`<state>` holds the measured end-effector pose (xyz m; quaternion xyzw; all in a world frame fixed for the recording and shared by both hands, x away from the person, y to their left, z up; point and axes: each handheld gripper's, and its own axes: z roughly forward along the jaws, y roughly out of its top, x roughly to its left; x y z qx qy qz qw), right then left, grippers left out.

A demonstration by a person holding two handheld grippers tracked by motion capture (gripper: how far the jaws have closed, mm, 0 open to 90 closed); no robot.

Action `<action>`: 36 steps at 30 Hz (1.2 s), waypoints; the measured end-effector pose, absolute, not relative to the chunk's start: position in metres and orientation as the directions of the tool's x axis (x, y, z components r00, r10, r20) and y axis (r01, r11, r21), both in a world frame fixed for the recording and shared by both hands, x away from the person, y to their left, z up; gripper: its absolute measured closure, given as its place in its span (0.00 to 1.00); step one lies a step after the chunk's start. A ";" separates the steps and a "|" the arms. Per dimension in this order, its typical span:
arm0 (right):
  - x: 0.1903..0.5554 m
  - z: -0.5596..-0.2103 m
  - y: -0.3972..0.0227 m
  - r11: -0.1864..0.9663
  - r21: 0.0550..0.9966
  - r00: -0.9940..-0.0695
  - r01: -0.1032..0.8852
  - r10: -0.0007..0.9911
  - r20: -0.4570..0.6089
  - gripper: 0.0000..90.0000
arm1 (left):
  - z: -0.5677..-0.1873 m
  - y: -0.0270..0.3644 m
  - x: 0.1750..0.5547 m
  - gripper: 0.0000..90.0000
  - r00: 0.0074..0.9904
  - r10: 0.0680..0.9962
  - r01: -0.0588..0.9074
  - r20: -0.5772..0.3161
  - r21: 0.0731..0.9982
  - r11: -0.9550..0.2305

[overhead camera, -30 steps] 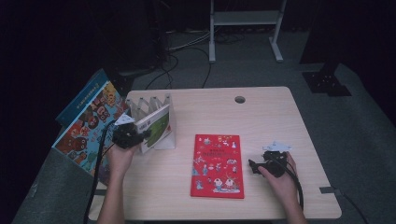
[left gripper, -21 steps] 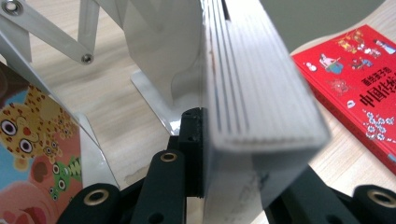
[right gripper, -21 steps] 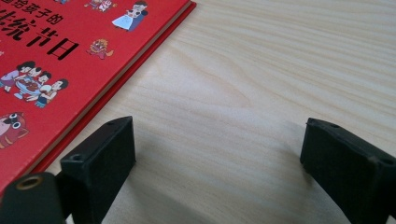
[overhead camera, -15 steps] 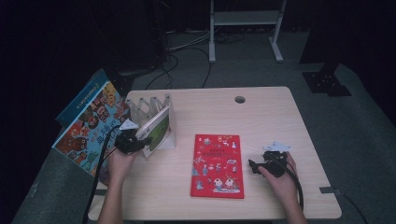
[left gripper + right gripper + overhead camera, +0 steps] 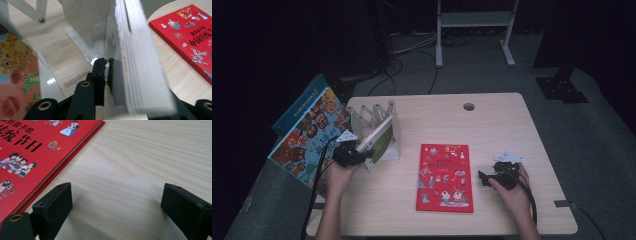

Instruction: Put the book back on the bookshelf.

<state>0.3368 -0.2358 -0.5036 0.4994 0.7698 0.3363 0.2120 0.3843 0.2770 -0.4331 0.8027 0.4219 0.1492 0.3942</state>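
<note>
A thin green-and-white book stands tilted in a white folding rack at the table's left. My left gripper reaches it from the near left. In the left gripper view the book's page edges run between the jaws. The jaws have just been opening, and a thin gap shows between the left pad and the cover. A red picture book lies flat at mid-table. To its right my right gripper rests on the wood, open with nothing between its fingers.
Large colourful picture books lean off the table's left edge, beside the rack. The light wooden table has a cable hole at the back. A white metal frame and cables stand on the dark floor beyond.
My left hand has slid a little toward the near edge, and the green-and-white book has tipped from nearly upright to leaning in the rack. The right hand has not moved.
</note>
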 end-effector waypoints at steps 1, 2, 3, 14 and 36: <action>0.337 -0.504 -0.236 0.275 0.729 -0.412 0.626 0.911 0.009 0.10 | -0.431 0.278 0.382 0.76 0.602 0.793 0.555 -0.094 0.763 -0.331; 0.337 -0.504 -0.236 0.275 0.730 -0.412 0.626 0.911 0.009 0.10 | -0.429 0.280 0.380 0.75 0.605 0.791 0.556 -0.090 0.759 -0.339; 0.337 -0.504 -0.236 0.275 0.730 -0.412 0.626 0.911 0.009 0.10 | -0.428 0.281 0.377 0.74 0.599 0.795 0.557 -0.093 0.762 -0.330; 0.337 -0.504 -0.236 0.275 0.729 -0.411 0.626 0.911 0.009 0.10 | -0.422 0.298 0.354 0.75 0.613 0.787 0.547 -0.069 0.756 -0.360; 0.337 -0.504 -0.236 0.275 0.729 -0.411 0.626 0.911 0.009 0.10 | -0.420 0.262 0.353 0.79 0.712 0.696 0.509 -0.099 0.755 -0.413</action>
